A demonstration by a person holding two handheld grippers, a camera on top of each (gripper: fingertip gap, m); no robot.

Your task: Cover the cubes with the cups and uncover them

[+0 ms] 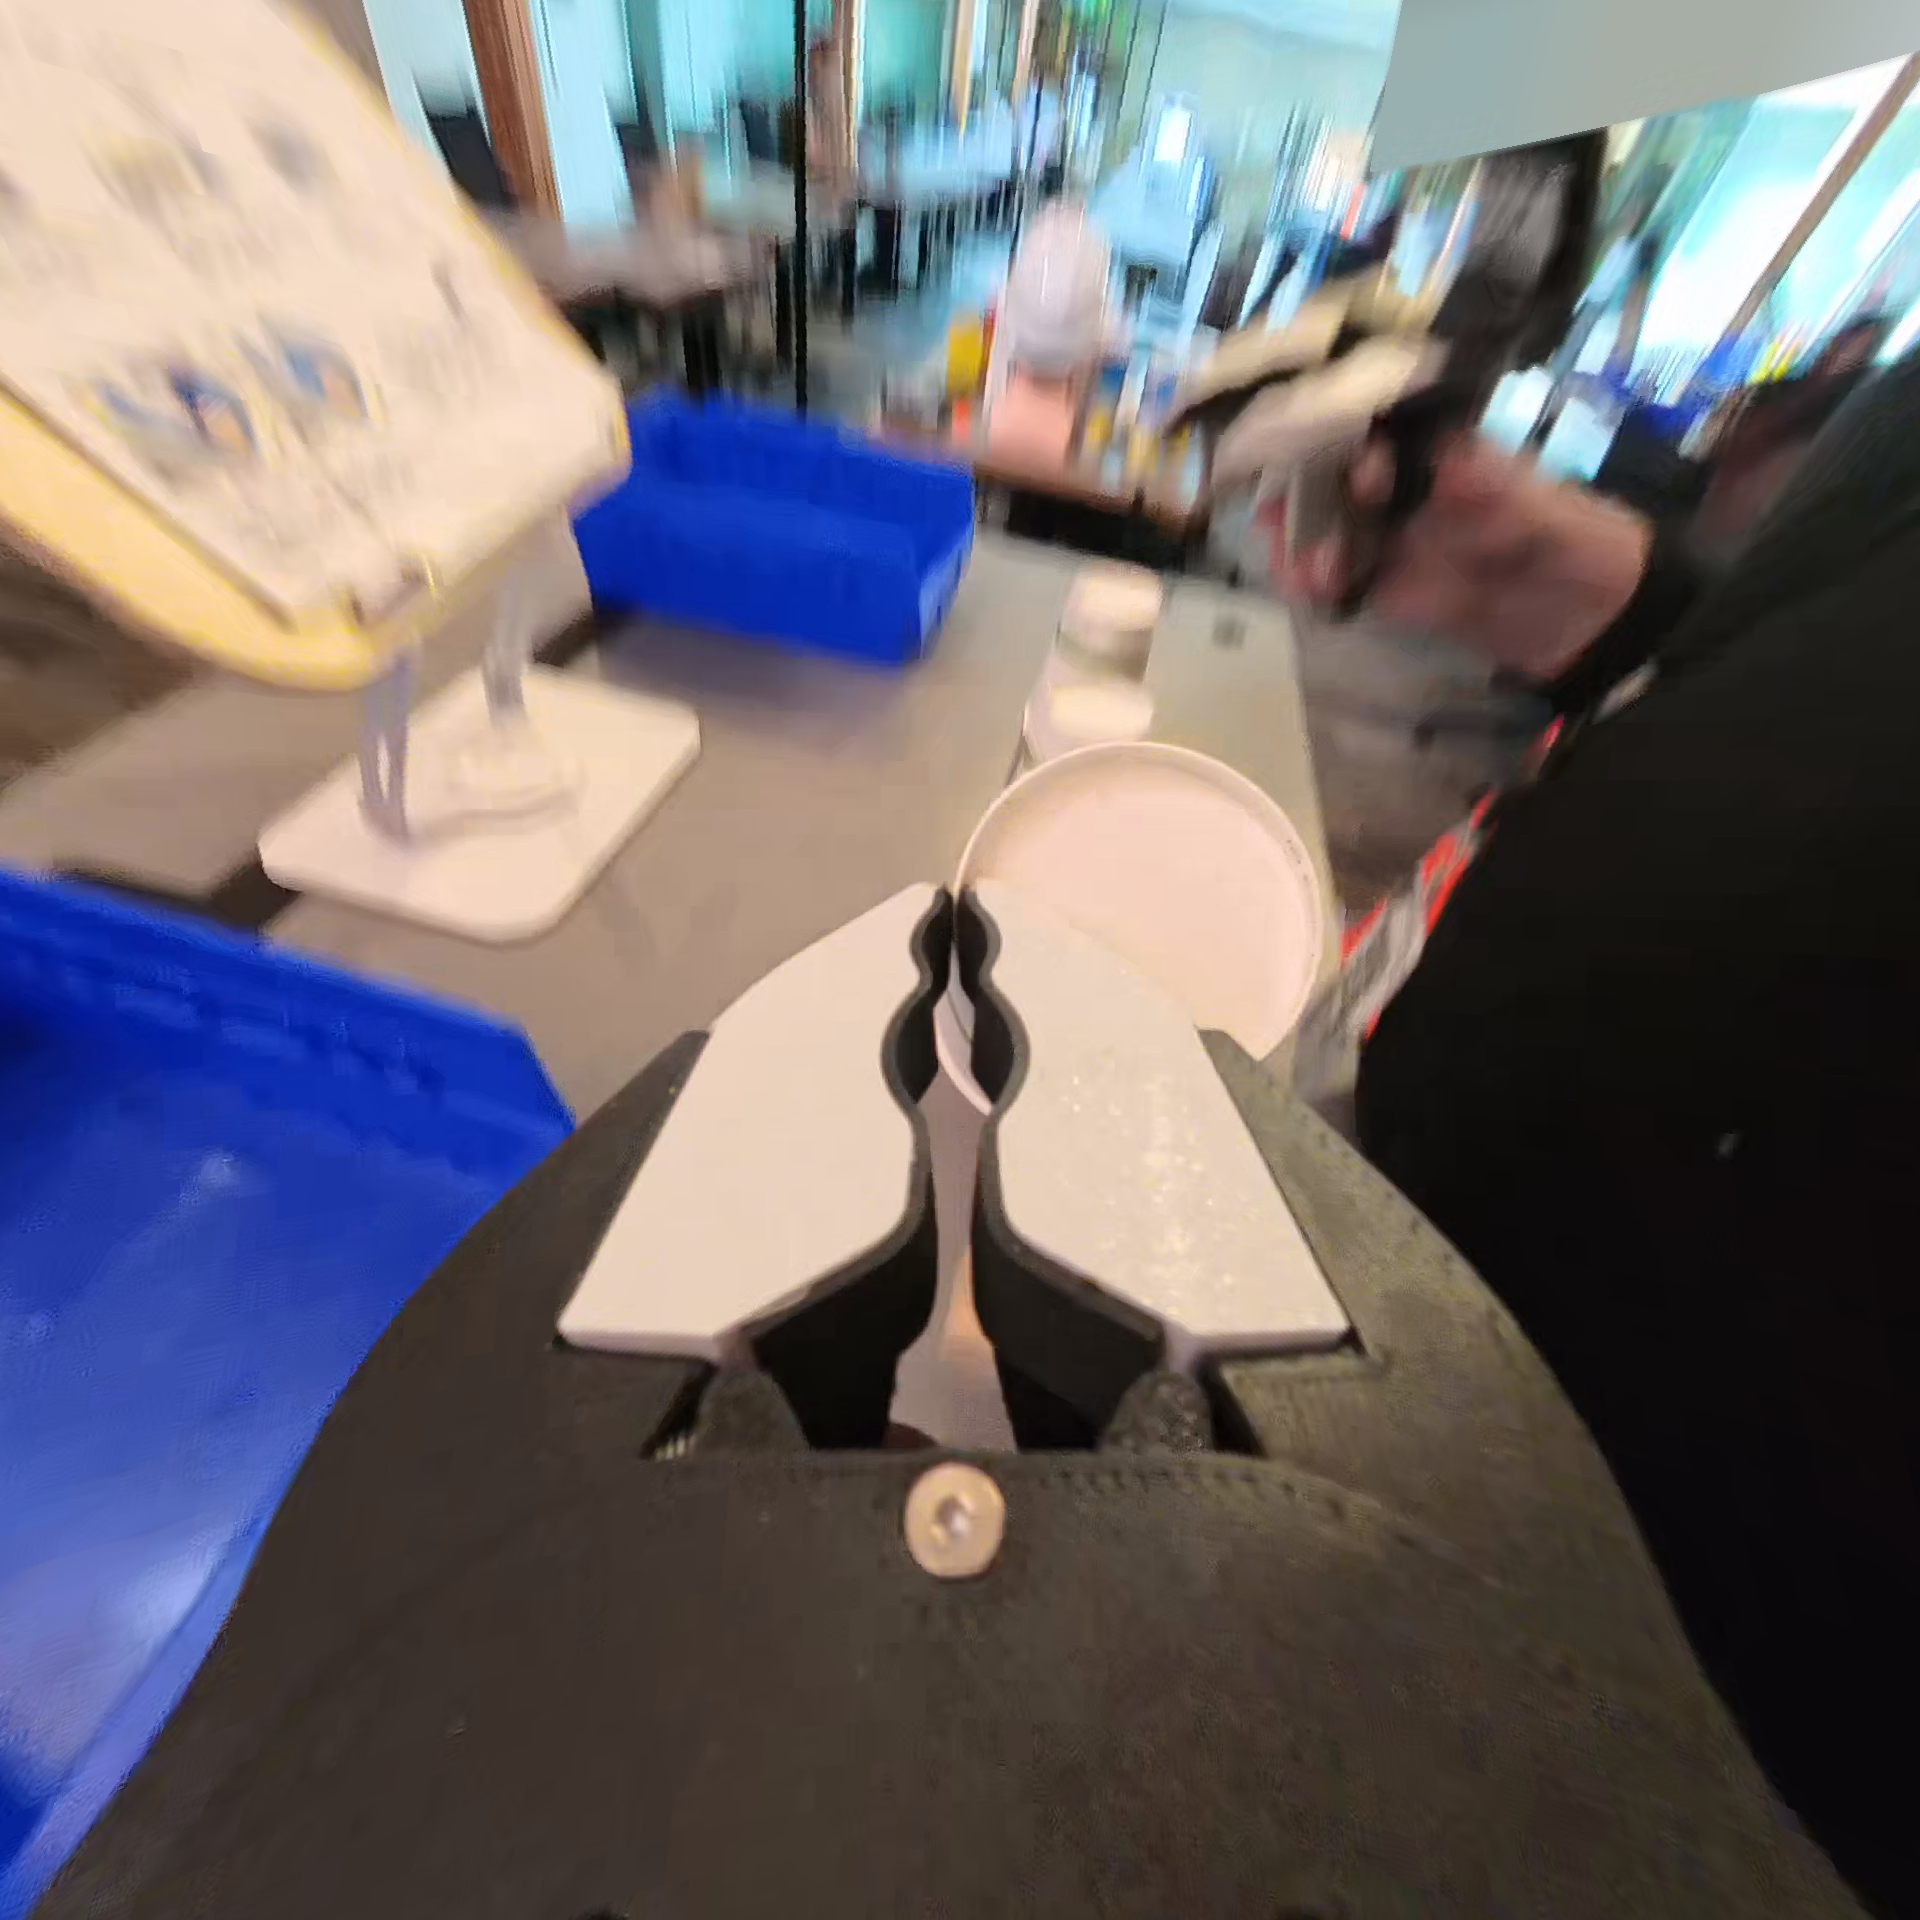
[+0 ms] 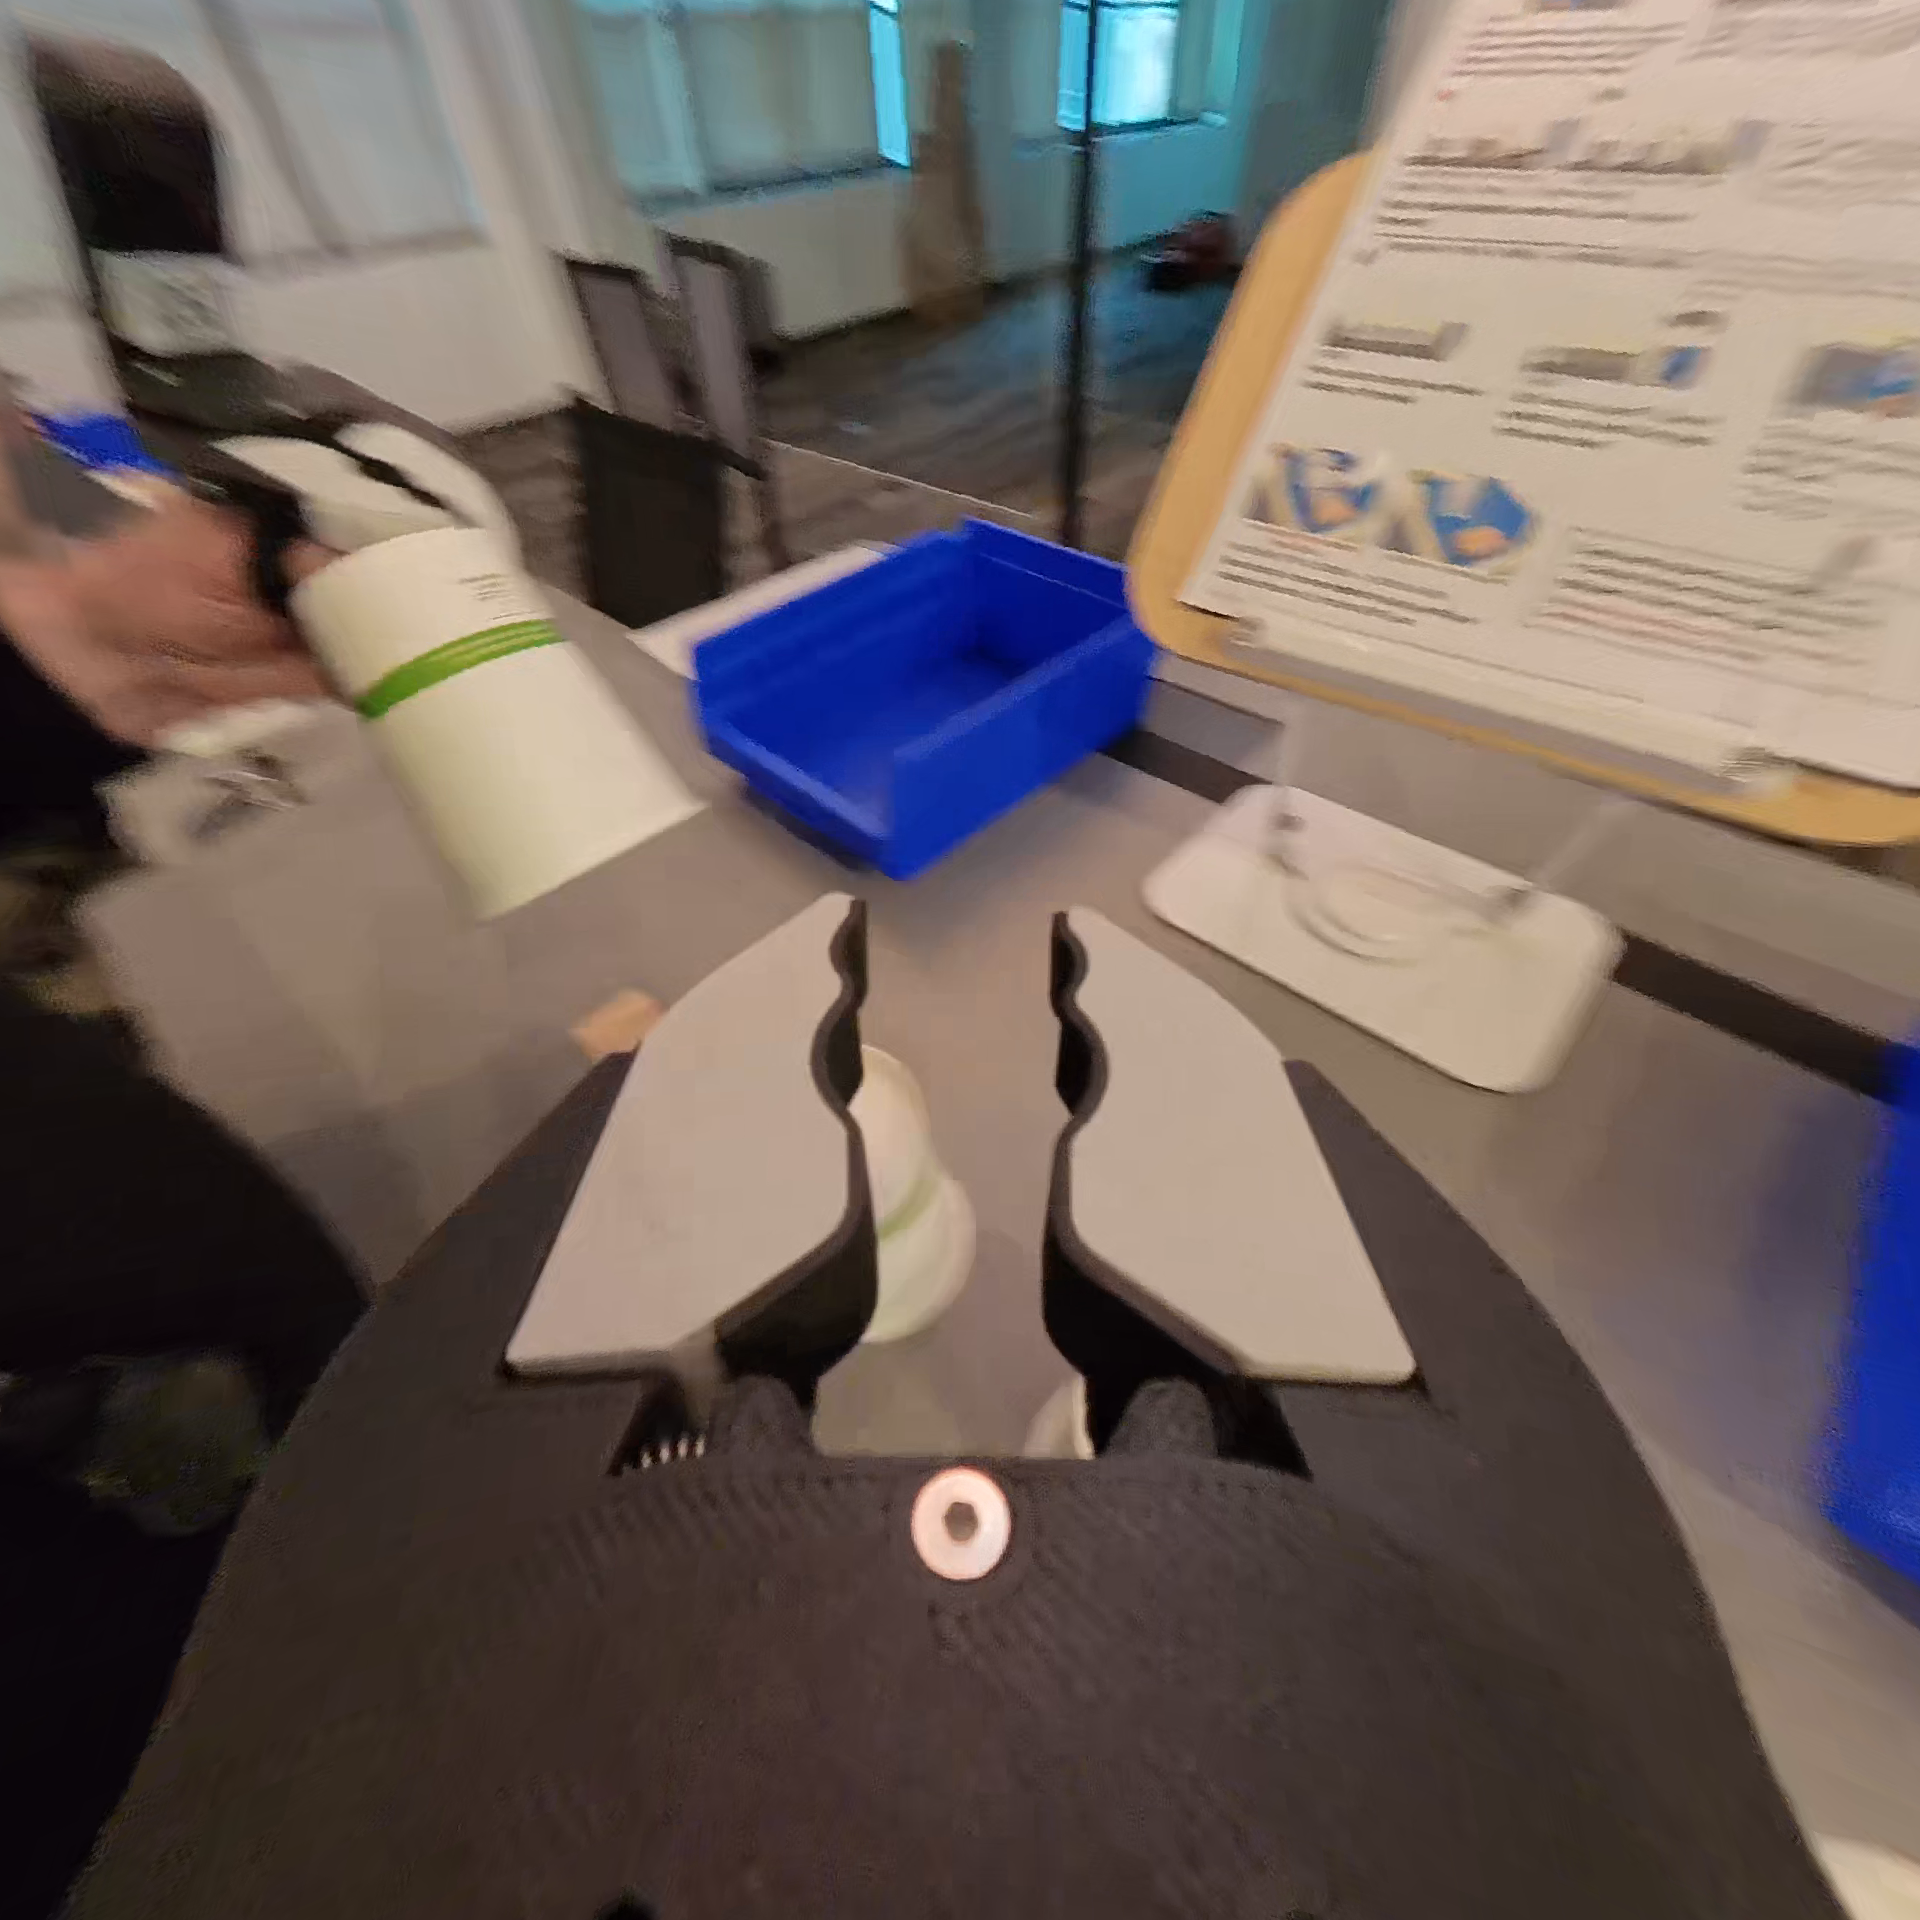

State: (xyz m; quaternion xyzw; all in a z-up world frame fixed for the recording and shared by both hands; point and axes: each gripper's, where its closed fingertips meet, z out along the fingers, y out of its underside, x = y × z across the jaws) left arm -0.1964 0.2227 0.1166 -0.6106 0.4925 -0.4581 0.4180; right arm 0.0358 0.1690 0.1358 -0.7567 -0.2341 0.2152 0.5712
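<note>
My left gripper (image 1: 951,914) is shut on the wall of a white paper cup (image 1: 1143,883) and holds it off the table. In the right wrist view this cup (image 2: 499,717) has a green stripe and hangs tilted at the left, mouth down and to the right, under the left gripper (image 2: 343,478). My right gripper (image 2: 956,935) is open and empty above the grey table. An upside-down white cup (image 2: 909,1195) stands under it, beside the left finger. A small wooden cube (image 2: 618,1023) lies uncovered on the table to the left. Upside-down white cups (image 1: 1101,665) stand farther along the table.
A blue bin (image 2: 925,696) sits at the back of the table, and another blue bin (image 1: 208,1247) is close on the left. A clipboard with a printed sheet (image 2: 1558,416) stands on a white base (image 2: 1382,935) at the right. A person in dark clothing (image 1: 1662,1039) stands alongside.
</note>
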